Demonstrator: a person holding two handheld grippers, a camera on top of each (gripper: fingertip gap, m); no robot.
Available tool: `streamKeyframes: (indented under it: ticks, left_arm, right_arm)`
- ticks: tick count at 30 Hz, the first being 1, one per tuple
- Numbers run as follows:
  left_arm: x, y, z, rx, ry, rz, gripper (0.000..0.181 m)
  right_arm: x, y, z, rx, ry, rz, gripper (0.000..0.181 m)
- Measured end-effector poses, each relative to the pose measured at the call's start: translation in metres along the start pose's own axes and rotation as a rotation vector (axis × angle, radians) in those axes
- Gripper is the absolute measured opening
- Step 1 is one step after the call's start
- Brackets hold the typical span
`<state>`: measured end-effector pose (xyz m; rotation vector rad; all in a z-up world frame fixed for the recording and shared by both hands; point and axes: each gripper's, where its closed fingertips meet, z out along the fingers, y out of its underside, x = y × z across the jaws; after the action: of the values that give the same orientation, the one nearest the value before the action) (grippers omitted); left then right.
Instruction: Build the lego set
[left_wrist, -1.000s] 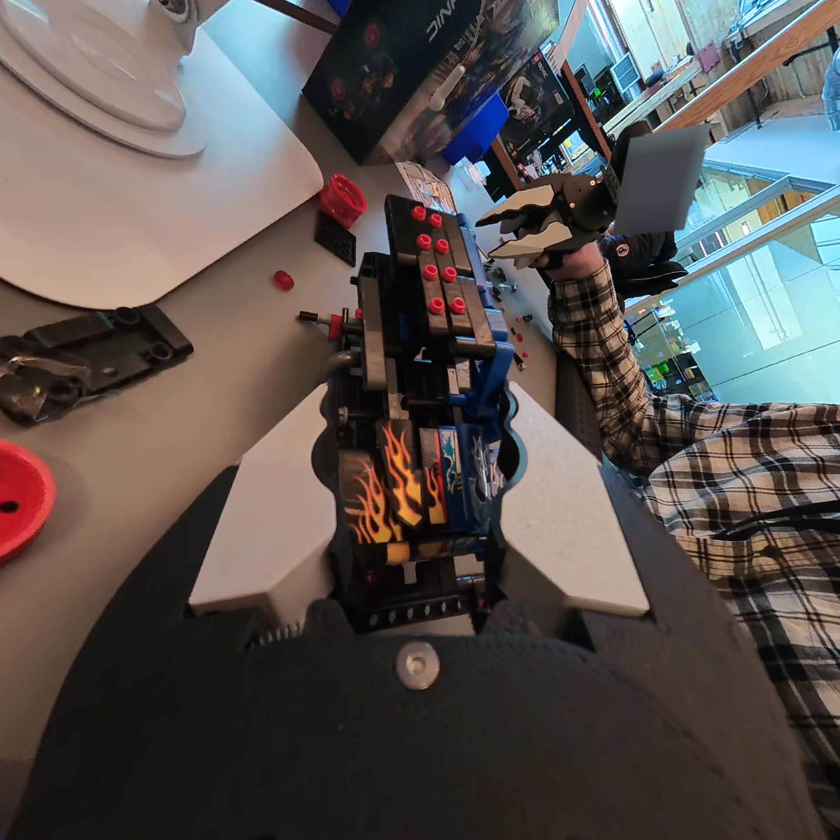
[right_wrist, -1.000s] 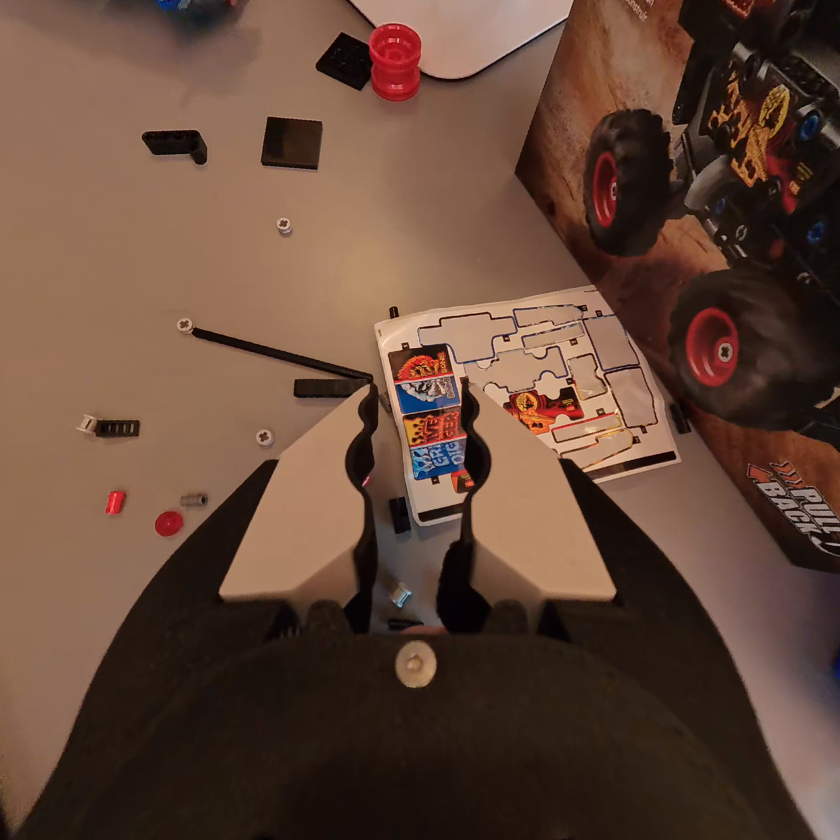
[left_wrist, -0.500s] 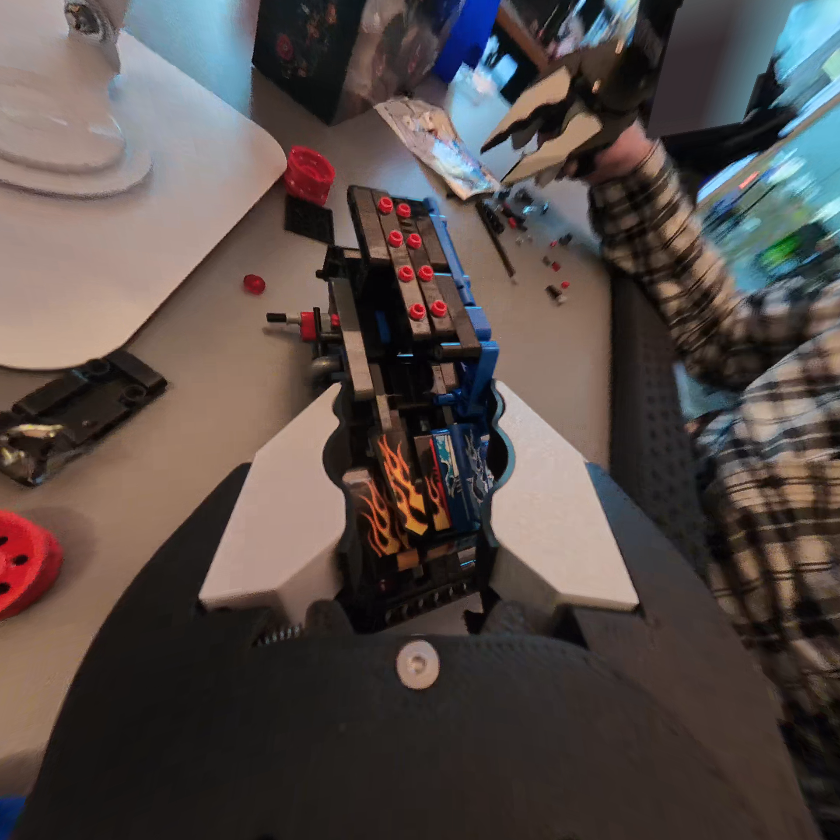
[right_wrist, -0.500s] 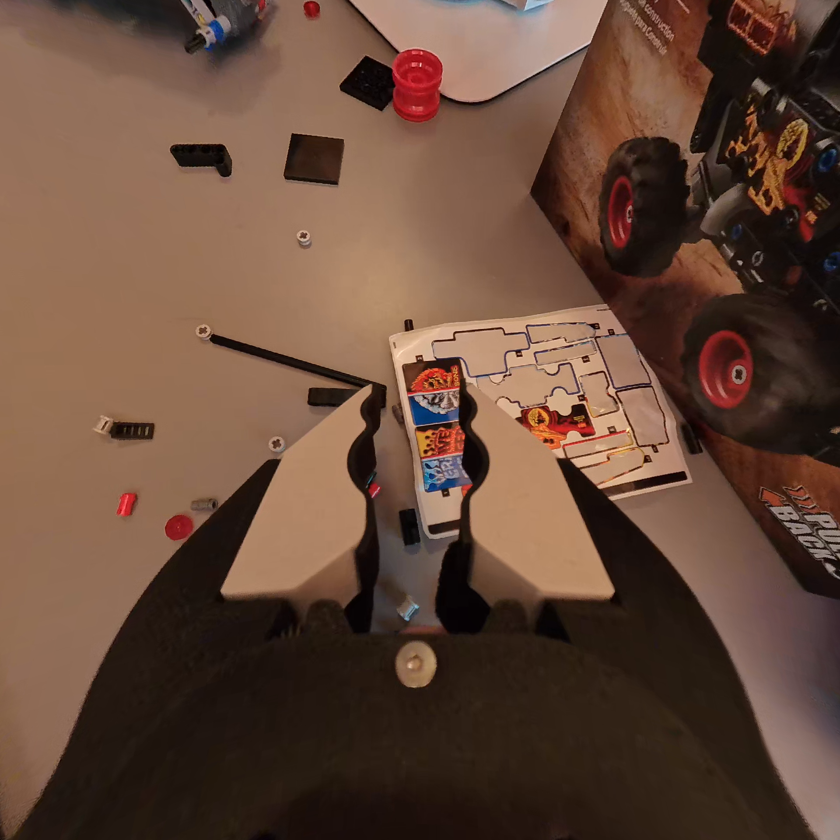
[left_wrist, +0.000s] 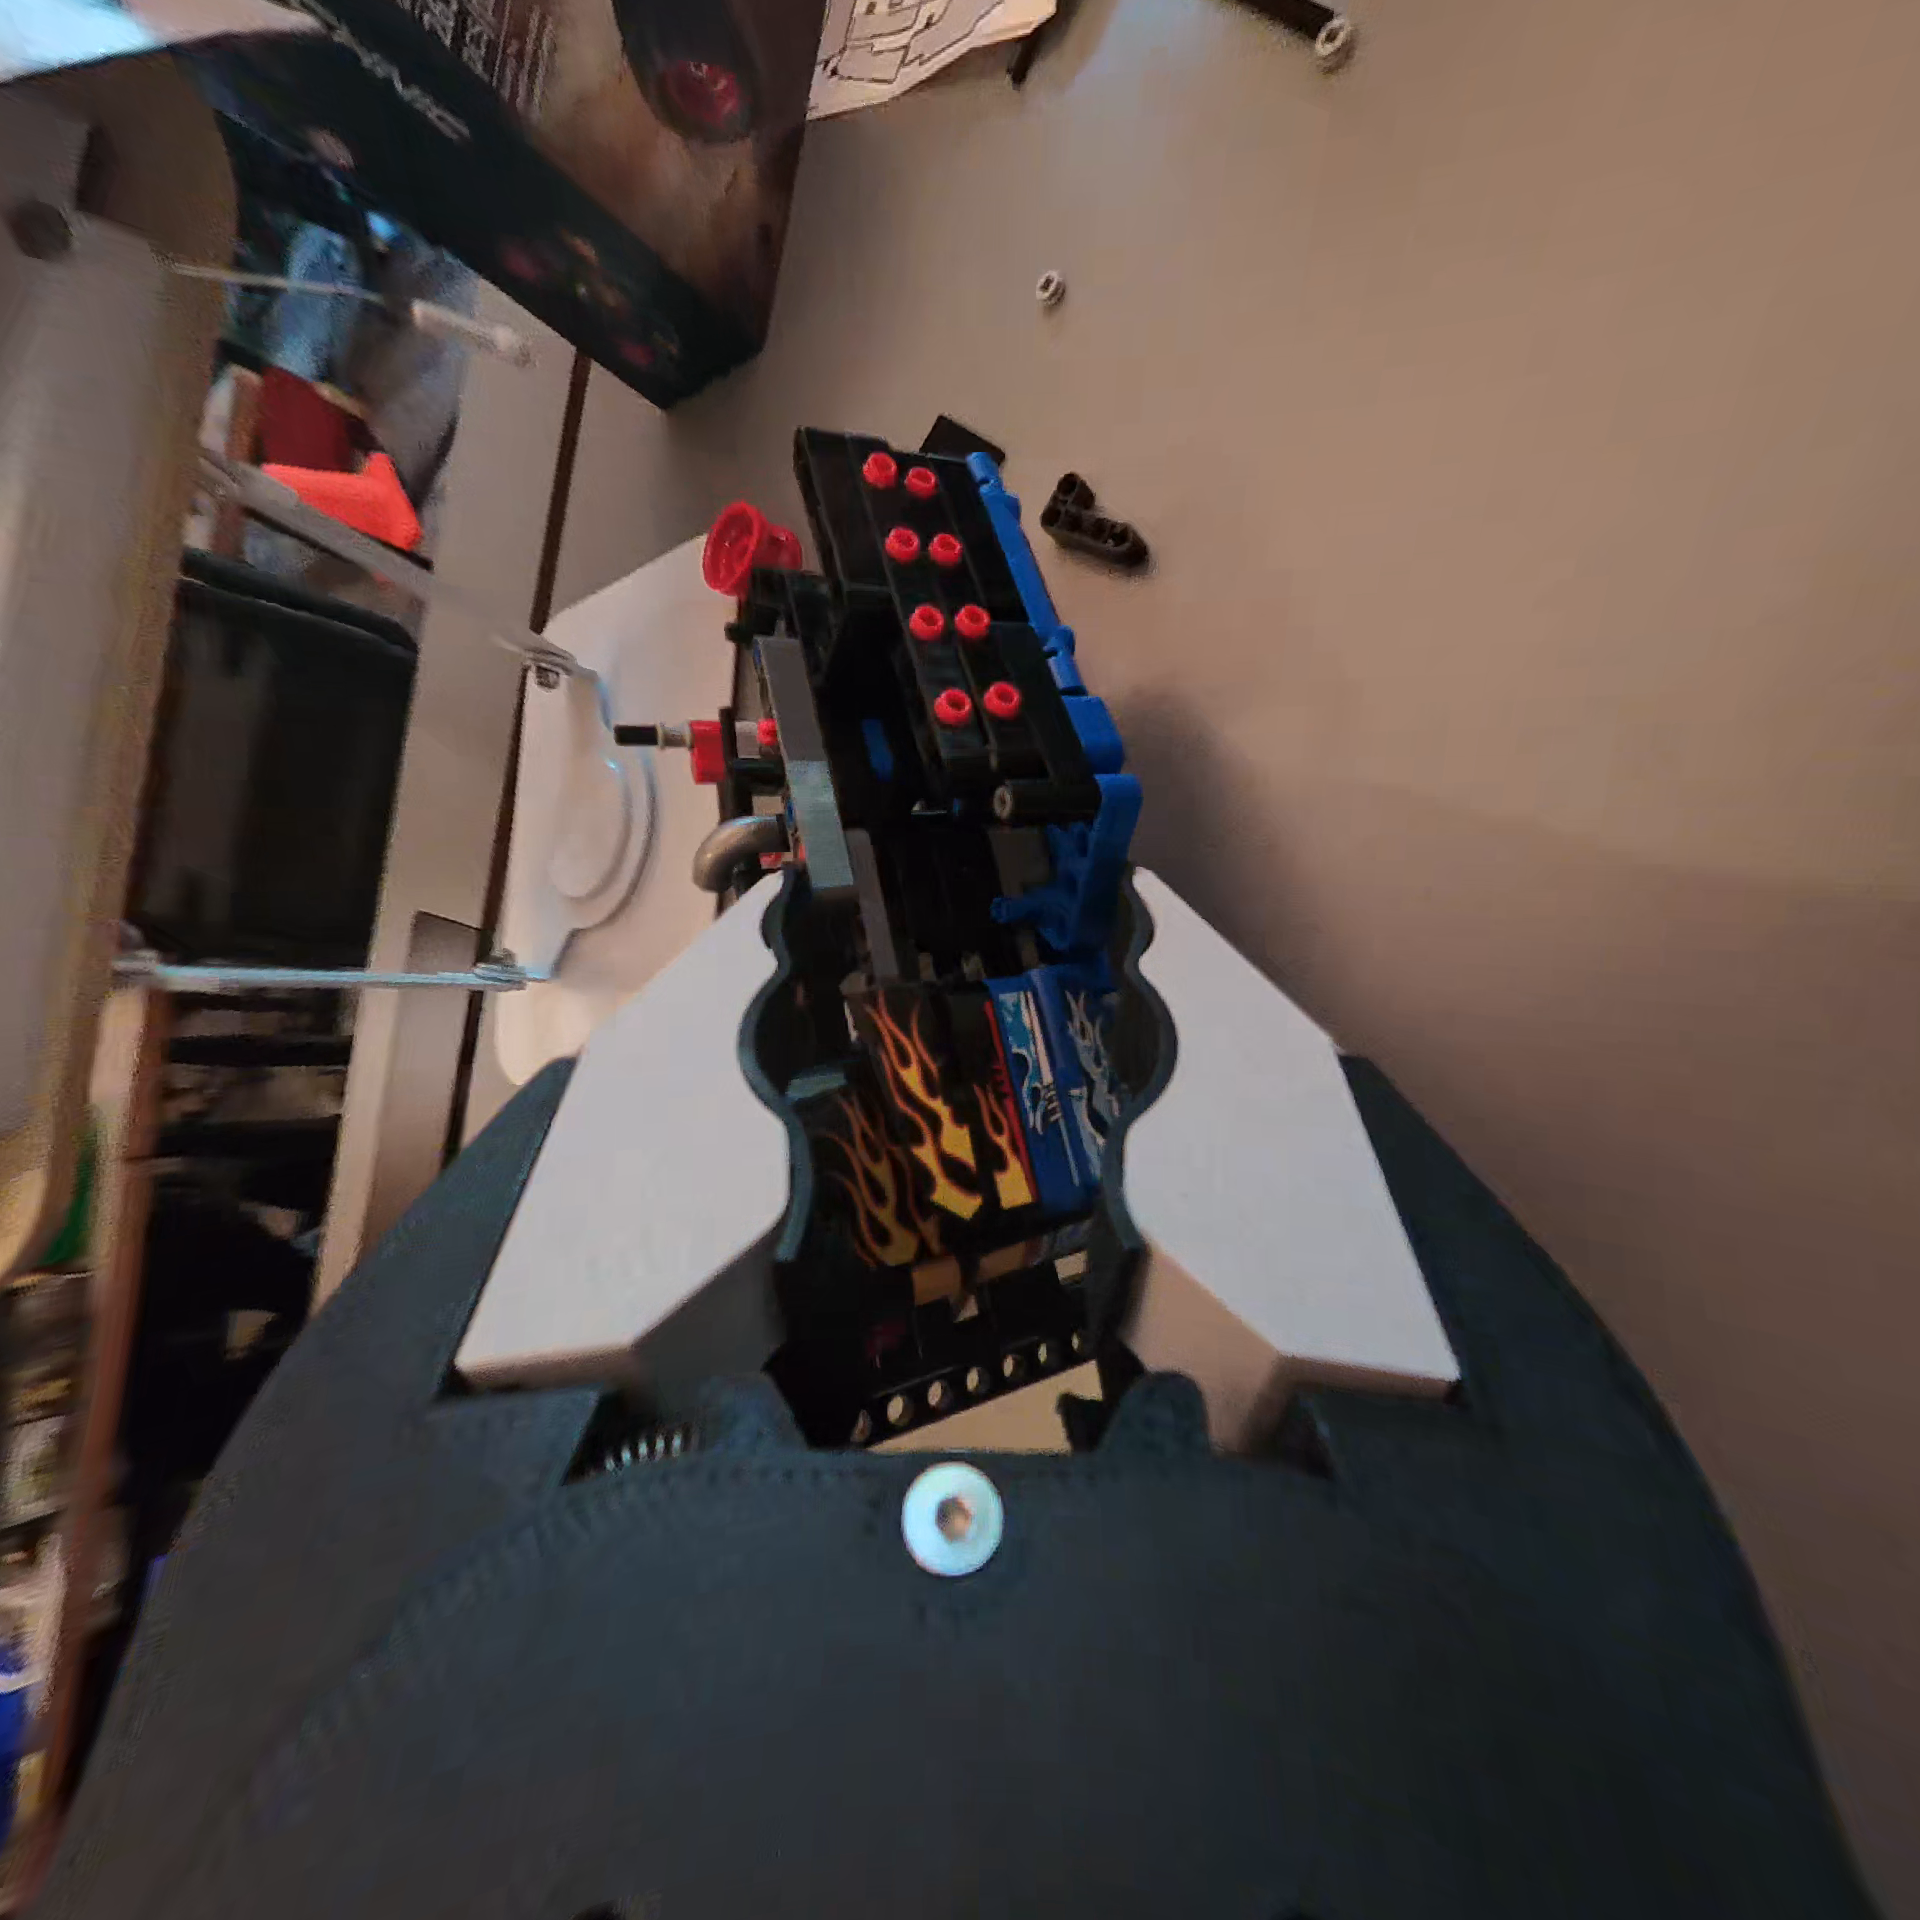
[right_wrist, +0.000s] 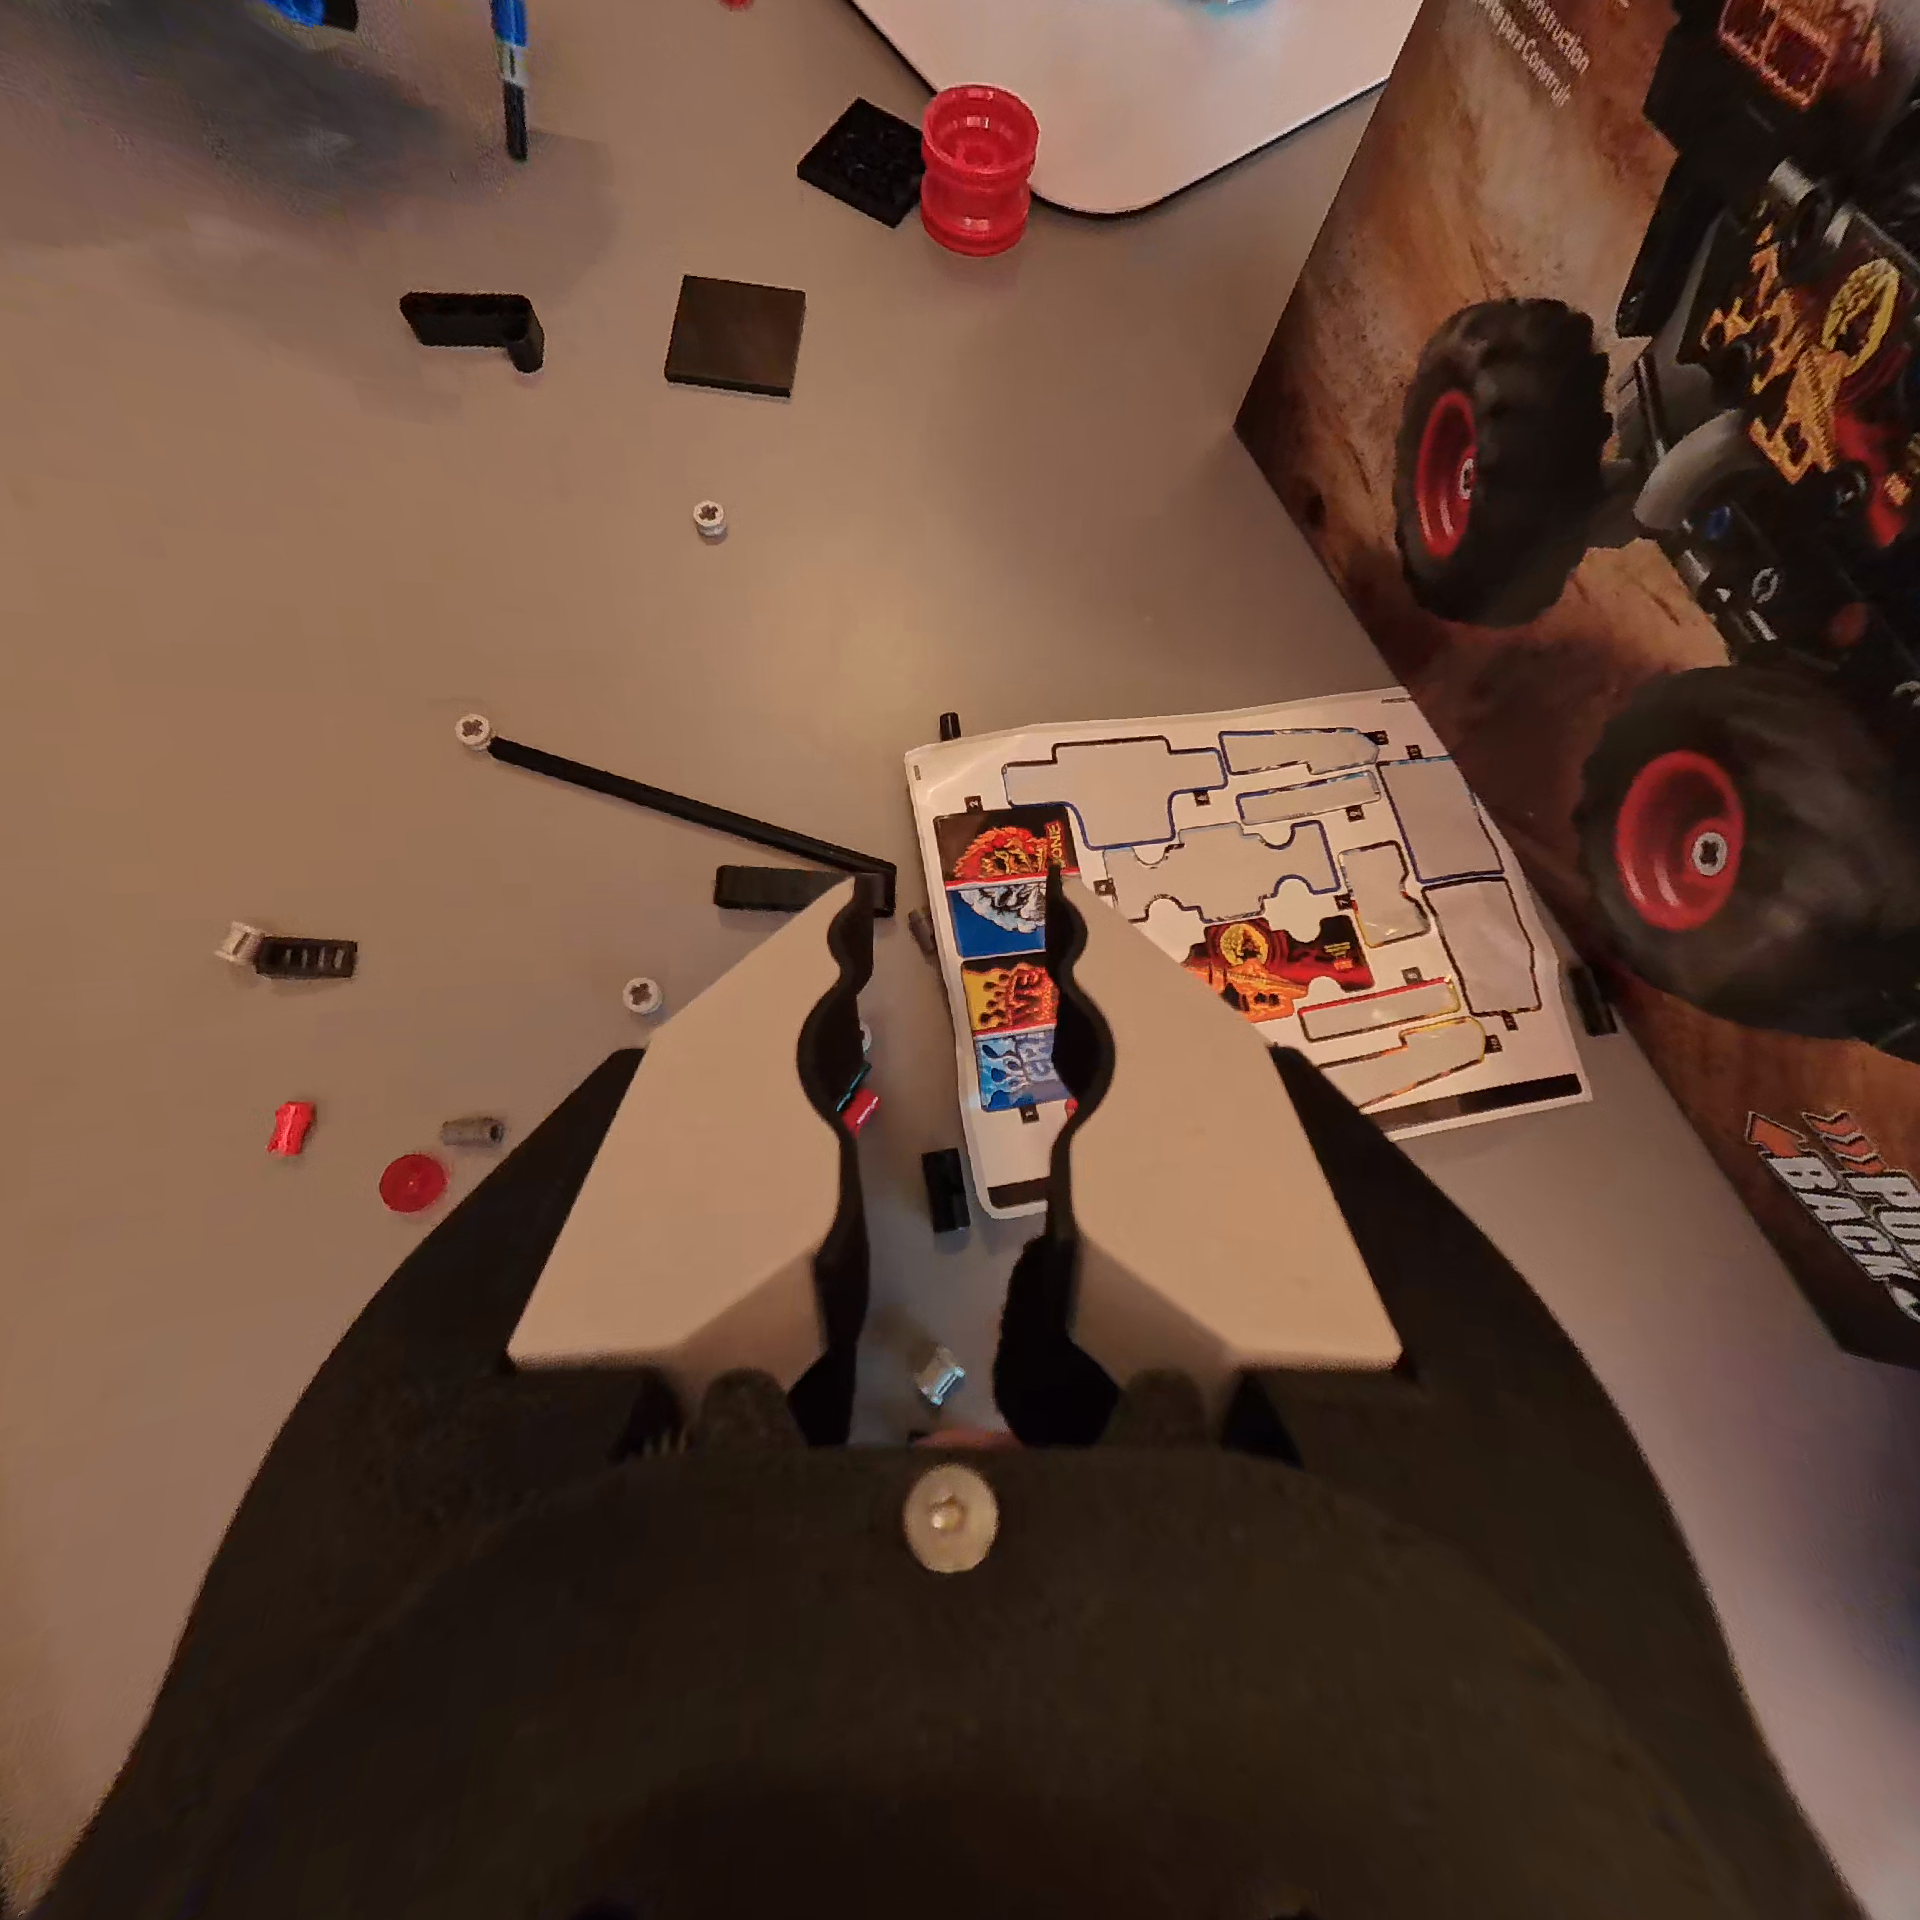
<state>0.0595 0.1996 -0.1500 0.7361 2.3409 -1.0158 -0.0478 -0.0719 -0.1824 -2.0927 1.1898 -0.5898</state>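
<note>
My left gripper (left_wrist: 956, 878) is shut on the partly built lego truck (left_wrist: 935, 727), a black and blue body with red pins and flame stickers, held up off the grey table (left_wrist: 1507, 727) and tilted. My right gripper (right_wrist: 958, 881) is open and empty, hovering over the left edge of the sticker sheet (right_wrist: 1247, 904). A long black axle (right_wrist: 675, 805) and a short black beam (right_wrist: 774, 888) lie just left of its fingertips. The sheet's corner also shows in the left wrist view (left_wrist: 914, 42).
The lego box (right_wrist: 1662, 520) stands at the right, also in the left wrist view (left_wrist: 540, 177). A red wheel hub (right_wrist: 977, 156), a black square tile (right_wrist: 736, 335), a black L-beam (right_wrist: 473, 322) and several small pins lie on the table. A white base (right_wrist: 1143, 83) sits behind. Left tips to right tips: about 30 cm. The long black axle (right_wrist: 675, 805) is about 6 cm from my right fingertips and 25 cm from my left.
My left gripper has swung round with the truck still in it, so the person's arm and the right gripper have left its view. The right gripper has barely shifted and stays open.
</note>
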Motion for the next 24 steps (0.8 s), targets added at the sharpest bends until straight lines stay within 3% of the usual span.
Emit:
streamKeyframes:
  ticks: [4,9,19,24]
  left_arm:
    - [0.0039,-0.0033,0.0012,-0.006,-0.054,0.07,0.057]
    - [0.0015,-0.004,0.0015,0.008,-0.05,0.027,0.057]
    - [-0.0033,-0.0095,-0.0001,0.052,0.001,-0.18,0.057]
    - [-0.0035,-0.005,0.0001,0.025,0.049,-0.404,0.057]
  right_arm:
    - [-0.0003,0.0036,0.0031,-0.015,-0.003,-0.001,0.031]
    - [0.001,0.0033,0.0026,-0.009,0.004,-0.001,0.031]
    - [0.0041,0.0003,-0.0026,0.023,0.022,0.003,0.032]
    - [0.0057,-0.0009,-0.0051,0.039,0.029,0.009,0.033]
